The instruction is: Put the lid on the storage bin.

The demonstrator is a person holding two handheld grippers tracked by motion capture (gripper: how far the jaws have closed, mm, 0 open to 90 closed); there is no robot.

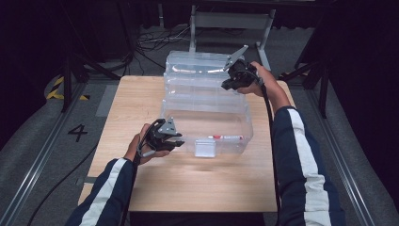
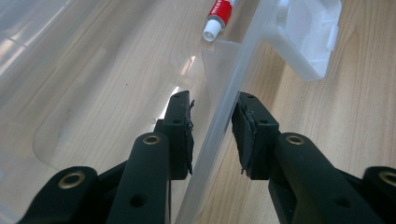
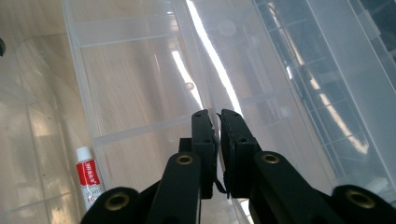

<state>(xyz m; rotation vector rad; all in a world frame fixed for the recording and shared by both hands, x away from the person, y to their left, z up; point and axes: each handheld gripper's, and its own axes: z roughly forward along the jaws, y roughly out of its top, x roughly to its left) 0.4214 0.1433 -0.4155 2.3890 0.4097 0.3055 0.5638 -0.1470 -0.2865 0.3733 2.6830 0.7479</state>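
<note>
Clear, thin-walled plastic storage box (image 1: 207, 120) is sat mid-frame in the high view on the light wooden table (image 1: 188, 188), with its hinged clear lid (image 1: 197, 63) swung open toward the top of the frame, past the table's far edge.

Near end: the left gripper (image 2: 212, 123) is placed astride the box's near-left wall, one jaw inside, one outside. A sliver of gap is seen on each side of the wall in the left gripper view, so the wall is straddled rather than clamped; pad contact cannot be confirmed. A frosted latch tab (image 1: 205, 147) is seen on the front wall, lower middle of the high view. A small red-and-white tube with a white cap (image 1: 226, 137) is lying loose on the box floor, just behind the front wall.

Far end: the right gripper (image 3: 218, 122) is clenched on a thin clear edge at the upper right of the high view, where box and lid meet; the jaws are nearly together with the plastic sheet pinched between the pads.

Handling, as judged:
- Light, nearly empty; lift effort is expected to be low.
- Walls thin and springy; flex or twist is expected if one end only is carried.
- Surface glossy, so slip is likely under a light pinch.
- Hard squeeze near corners is best avoided; cracking is possible.
- Grip is best taken on rims, close to corners where stiffness is highest, both ends together.
- The tube will roll if the box is tilted.
</note>
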